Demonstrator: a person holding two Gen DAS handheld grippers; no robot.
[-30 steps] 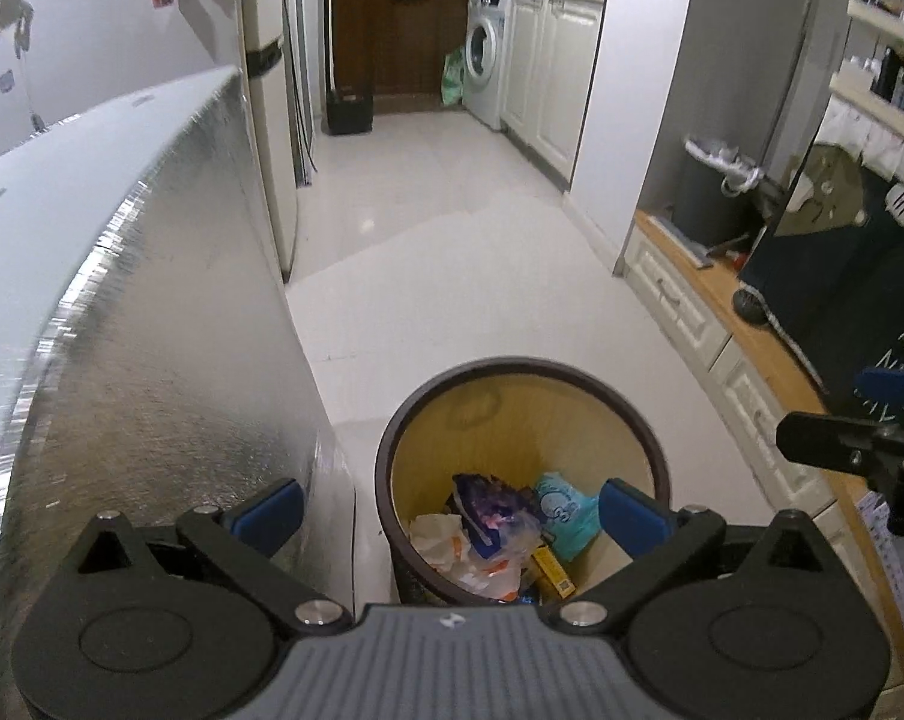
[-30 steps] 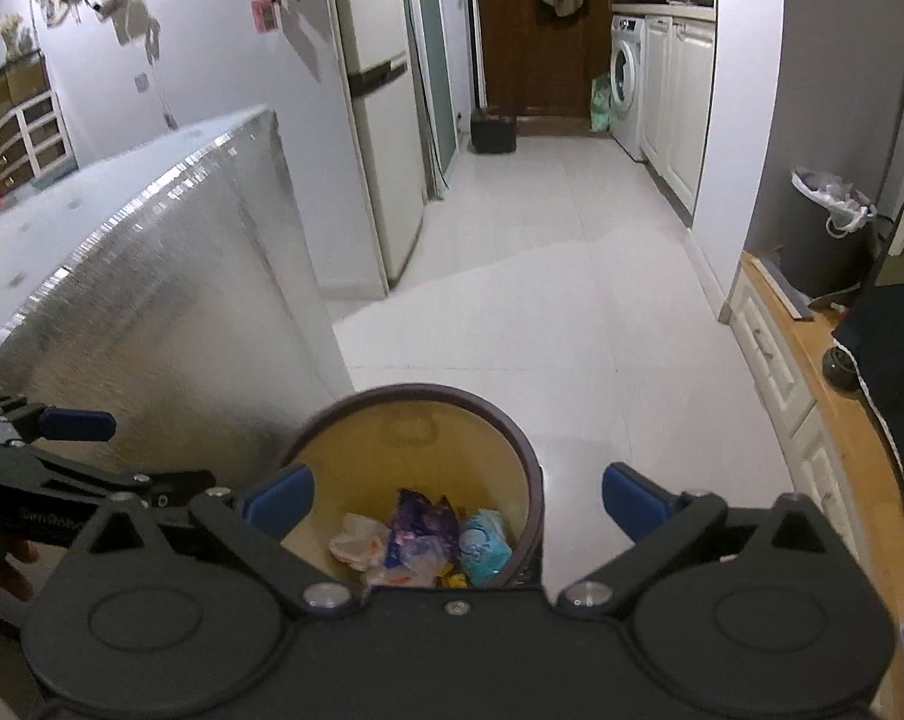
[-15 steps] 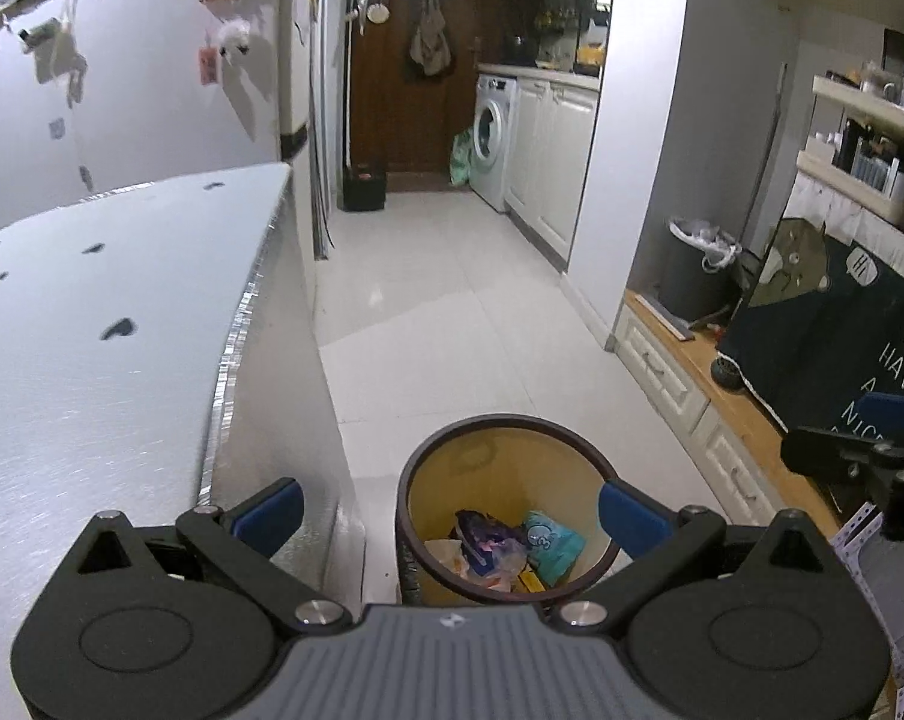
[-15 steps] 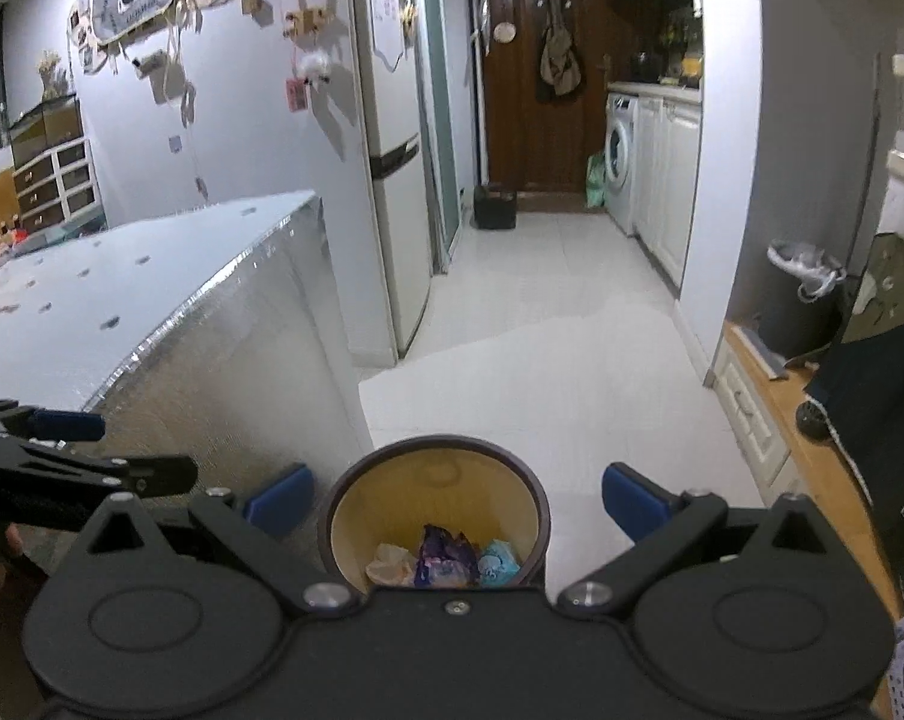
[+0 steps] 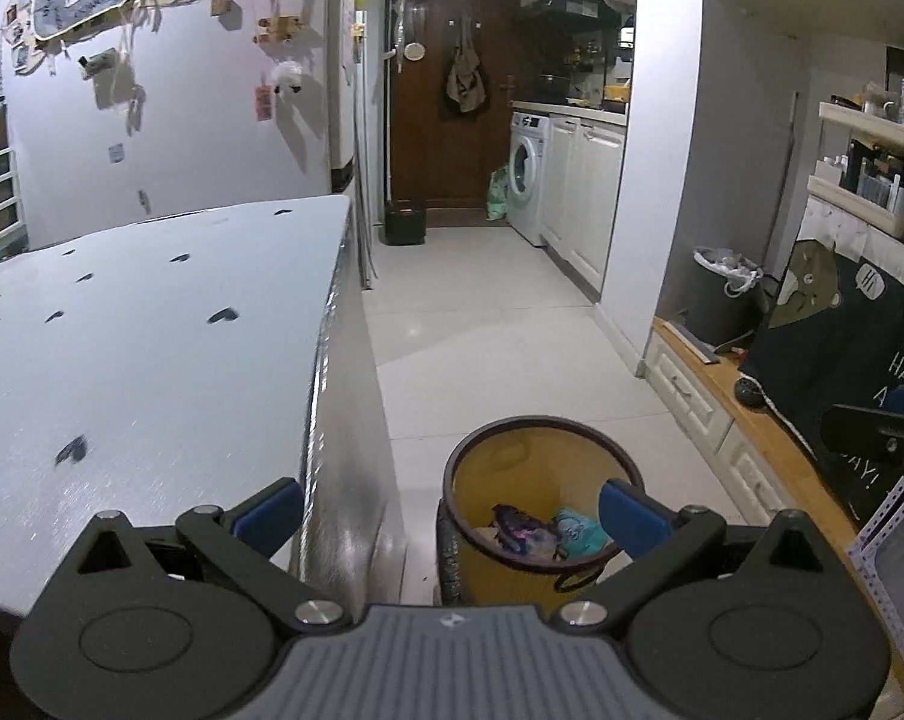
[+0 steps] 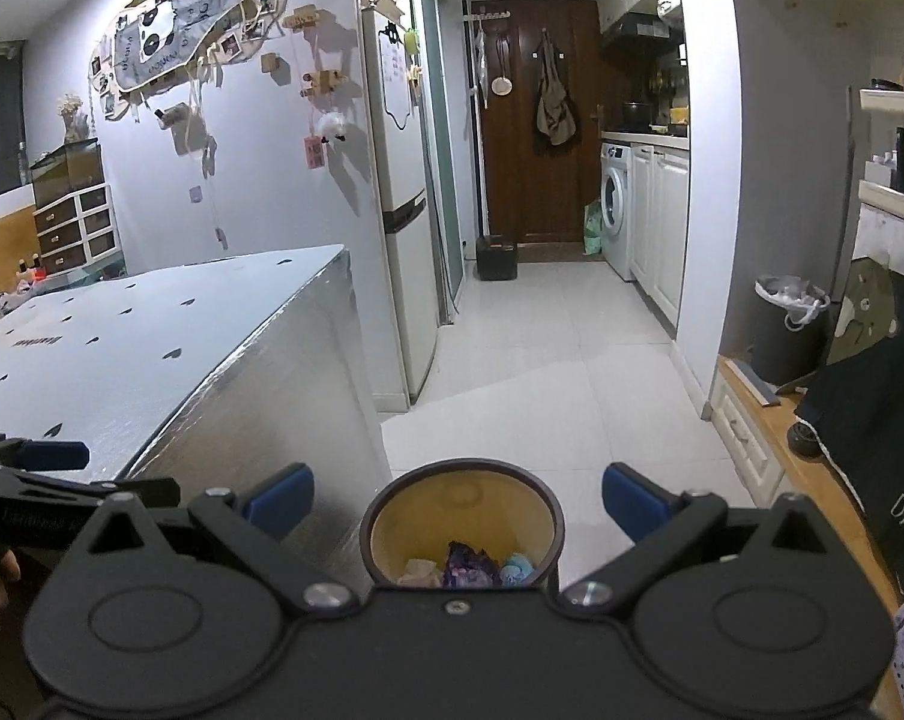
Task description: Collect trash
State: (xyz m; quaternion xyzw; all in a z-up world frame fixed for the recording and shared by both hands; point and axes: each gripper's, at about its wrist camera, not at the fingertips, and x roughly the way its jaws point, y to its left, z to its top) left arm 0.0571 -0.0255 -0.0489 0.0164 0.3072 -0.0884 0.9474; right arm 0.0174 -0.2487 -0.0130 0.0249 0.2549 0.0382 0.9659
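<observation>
Brown-rimmed bin [image 5: 536, 483] holding wrappers [image 5: 542, 531], both tools spread wide, empty

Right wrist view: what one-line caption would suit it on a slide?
Open right tool hovers above a brown trash bin holding wrappers, beside a foil-covered table.

A lived-in home, open to a kitchen: ahead down the white-tiled hallway [image 6: 548, 360] stand a white front-loading washing machine [image 6: 615, 210], white cabinets and a brown wooden door [image 6: 536, 120]; a tall white fridge [image 6: 401, 210] stands ahead-left.
</observation>
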